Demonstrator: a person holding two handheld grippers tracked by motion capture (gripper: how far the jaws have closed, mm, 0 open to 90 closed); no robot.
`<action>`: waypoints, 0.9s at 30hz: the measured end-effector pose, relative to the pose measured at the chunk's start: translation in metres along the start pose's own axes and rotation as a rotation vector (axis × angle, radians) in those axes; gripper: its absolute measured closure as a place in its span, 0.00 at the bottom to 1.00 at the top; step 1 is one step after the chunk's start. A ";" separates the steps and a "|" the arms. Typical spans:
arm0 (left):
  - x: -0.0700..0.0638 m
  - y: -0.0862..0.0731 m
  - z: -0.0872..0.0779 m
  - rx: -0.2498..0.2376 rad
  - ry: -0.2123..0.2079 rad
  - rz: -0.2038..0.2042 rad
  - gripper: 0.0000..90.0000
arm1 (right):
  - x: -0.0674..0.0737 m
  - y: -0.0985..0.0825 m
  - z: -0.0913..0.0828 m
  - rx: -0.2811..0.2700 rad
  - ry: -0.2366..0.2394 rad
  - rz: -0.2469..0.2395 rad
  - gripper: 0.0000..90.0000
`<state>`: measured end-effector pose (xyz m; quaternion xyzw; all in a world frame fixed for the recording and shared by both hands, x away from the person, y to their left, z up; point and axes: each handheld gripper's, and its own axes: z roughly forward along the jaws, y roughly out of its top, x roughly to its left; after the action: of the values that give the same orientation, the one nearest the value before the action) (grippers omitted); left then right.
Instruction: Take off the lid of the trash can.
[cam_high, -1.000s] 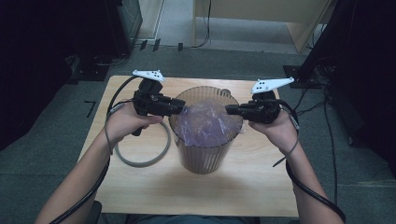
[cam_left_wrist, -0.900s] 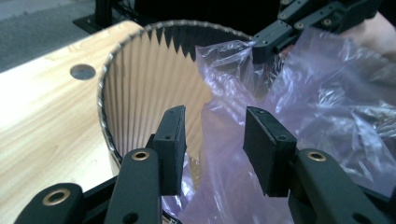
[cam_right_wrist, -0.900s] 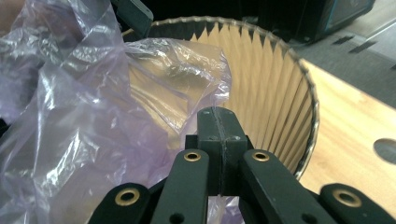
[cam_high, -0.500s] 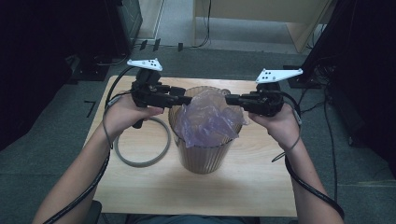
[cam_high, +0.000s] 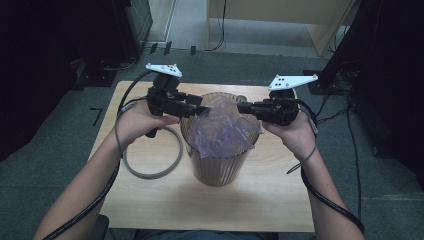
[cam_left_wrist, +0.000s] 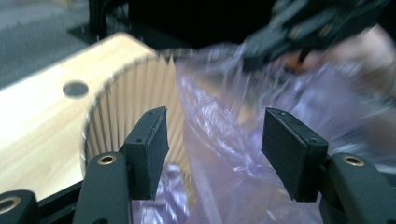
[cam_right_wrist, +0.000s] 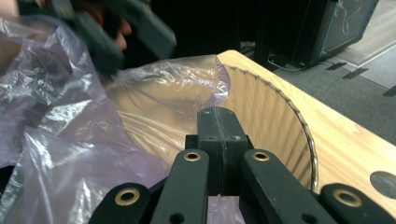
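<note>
A thin, crinkled purple plastic bag (cam_high: 225, 132) sits bunched in the mouth of a ribbed, translucent brown waste bin (cam_high: 217, 167) standing near the middle of the table, its film glossy and see-through, spilling a little over the rim. On the left, the left gripper (cam_high: 204, 110) reaches over the bin's rim; its jaws have just been opening and now stand apart, with the bag's film lying between the pads but not pressed by them. On the right, the right gripper (cam_high: 241, 107) has its jaws clamped flat together at the bag's far edge; whether any film is caught between them I cannot tell. The pale wooden table (cam_high: 150, 200) also carries a grey ring (cam_high: 152, 152) lying flat just left of the bin. Grey carpet surrounds the table, with dark equipment and cables at the sides and light wooden furniture at the back. The left gripper view brings out the fine vertical ribs of the bin's inner wall (cam_left_wrist: 135, 100) and a round hole (cam_left_wrist: 75, 88) in the tabletop; the right gripper view shows the bag's edge draped over the rim (cam_right_wrist: 177, 74).
</note>
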<state>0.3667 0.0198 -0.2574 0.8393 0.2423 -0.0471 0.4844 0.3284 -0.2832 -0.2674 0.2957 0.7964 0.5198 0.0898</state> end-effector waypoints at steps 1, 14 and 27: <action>0.001 -0.002 0.003 0.014 0.000 -0.002 0.45 | 0.000 0.001 -0.001 -0.005 0.000 -0.002 1.00; 0.022 -0.010 -0.017 0.042 0.100 -0.036 0.92 | -0.008 0.000 -0.010 -0.012 -0.040 0.008 1.00; 0.061 -0.010 -0.005 -0.054 0.082 -0.103 1.00 | -0.037 -0.003 0.014 0.036 -0.109 0.034 1.00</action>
<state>0.4146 0.0498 -0.2817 0.8137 0.3058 -0.0311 0.4934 0.3631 -0.2940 -0.2826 0.3387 0.7943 0.4901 0.1191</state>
